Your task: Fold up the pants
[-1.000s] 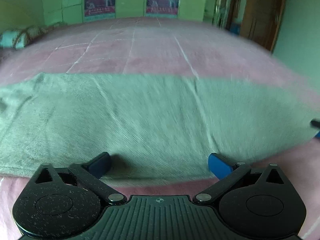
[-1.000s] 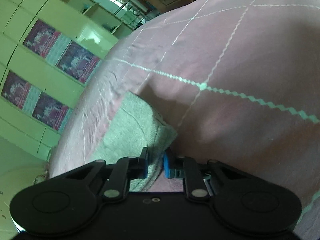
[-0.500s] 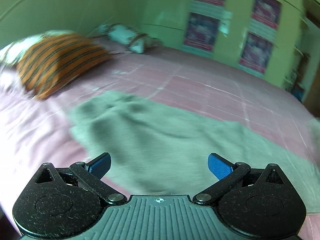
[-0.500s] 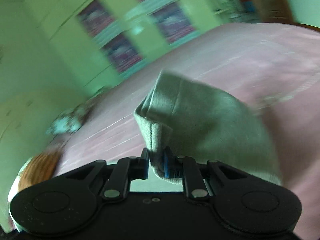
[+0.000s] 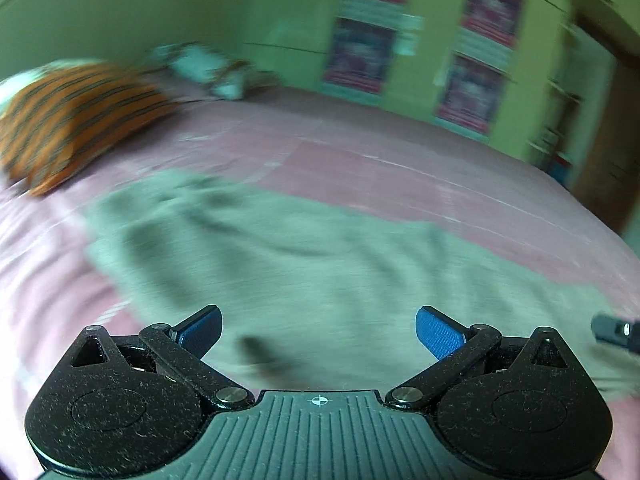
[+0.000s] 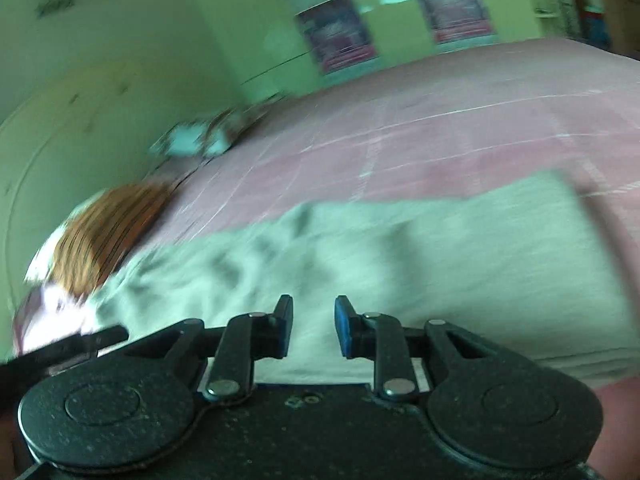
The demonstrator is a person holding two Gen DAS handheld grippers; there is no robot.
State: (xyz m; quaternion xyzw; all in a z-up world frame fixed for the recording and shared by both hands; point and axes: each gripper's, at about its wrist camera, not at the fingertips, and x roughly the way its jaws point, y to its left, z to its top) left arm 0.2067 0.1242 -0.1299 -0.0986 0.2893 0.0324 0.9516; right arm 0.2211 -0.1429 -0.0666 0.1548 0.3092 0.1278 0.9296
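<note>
The grey-green pants (image 5: 320,256) lie flat across the pink bedsheet (image 5: 400,168), blurred by motion. They also show in the right wrist view (image 6: 420,256). My left gripper (image 5: 319,330) is wide open and empty, hovering over the near edge of the pants. My right gripper (image 6: 314,330) is open with a narrow gap and holds nothing, just above the pants. A dark part of the right gripper (image 5: 614,330) shows at the right edge of the left wrist view.
An orange striped pillow (image 5: 76,120) lies at the head of the bed, also in the right wrist view (image 6: 108,236). A pale bundle (image 5: 200,68) sits by the green wall. Cabinets with posters (image 5: 360,56) stand behind the bed.
My right gripper has let go of the pants end it carried over and has opened slightly. The pants now lie folded on the bed. My left gripper stayed open and shifted slightly.
</note>
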